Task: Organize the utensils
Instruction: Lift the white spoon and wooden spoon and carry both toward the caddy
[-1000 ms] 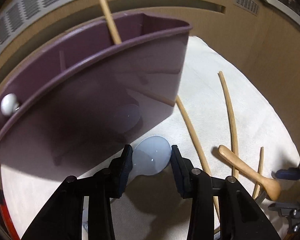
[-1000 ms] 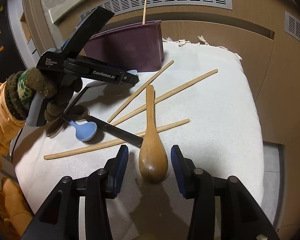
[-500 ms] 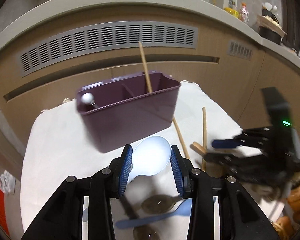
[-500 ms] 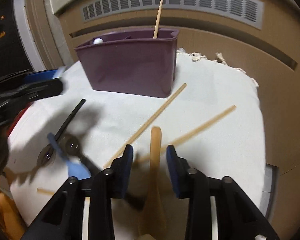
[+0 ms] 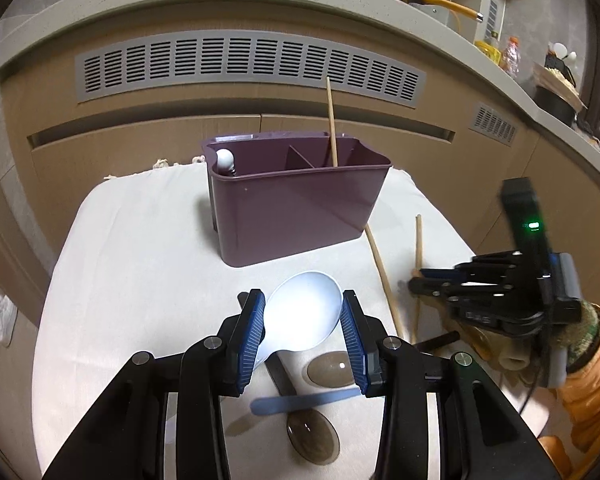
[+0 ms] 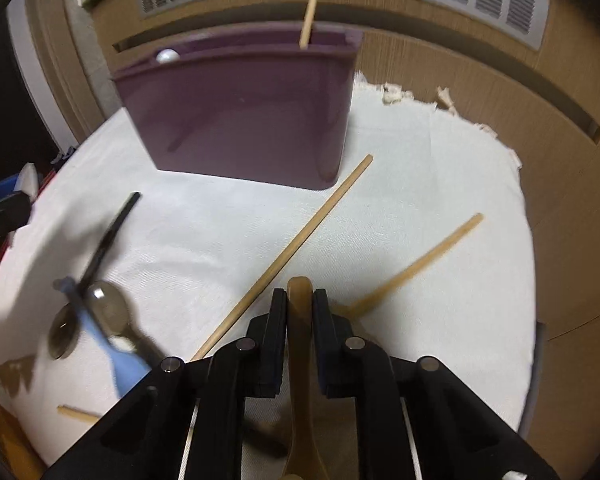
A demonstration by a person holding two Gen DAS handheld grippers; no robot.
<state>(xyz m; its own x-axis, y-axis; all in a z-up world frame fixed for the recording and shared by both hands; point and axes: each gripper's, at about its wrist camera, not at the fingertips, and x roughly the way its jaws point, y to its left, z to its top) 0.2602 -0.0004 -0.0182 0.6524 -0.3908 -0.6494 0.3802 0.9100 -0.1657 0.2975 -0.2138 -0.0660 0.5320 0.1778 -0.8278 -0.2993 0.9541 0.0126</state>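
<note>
My left gripper (image 5: 302, 300) is shut on the bowl of a white spoon (image 5: 300, 316) and holds it above the cloth, short of the purple caddy (image 5: 296, 204). One chopstick (image 5: 331, 120) stands in the caddy's right compartment, and a white-tipped utensil (image 5: 225, 159) stands at its left end. In the right wrist view my right gripper (image 6: 299, 296) has its jaws closing, pads pressed on the handle of the wooden spoon (image 6: 300, 360). The same gripper (image 5: 420, 280) shows at the right of the left wrist view, in a gloved hand.
On the white cloth (image 6: 440, 184) lie two loose chopsticks (image 6: 292, 252) (image 6: 420, 268), a third one's end (image 6: 76, 414), two dark spoons (image 6: 104, 308) and a blue spoon (image 6: 112, 352). Wooden cabinet fronts with vent grilles stand close behind the caddy (image 6: 240, 116).
My left gripper has pulled back and up from the caddy, still holding the white spoon. The right gripper's jaws have closed from wide apart onto the wooden spoon's handle.
</note>
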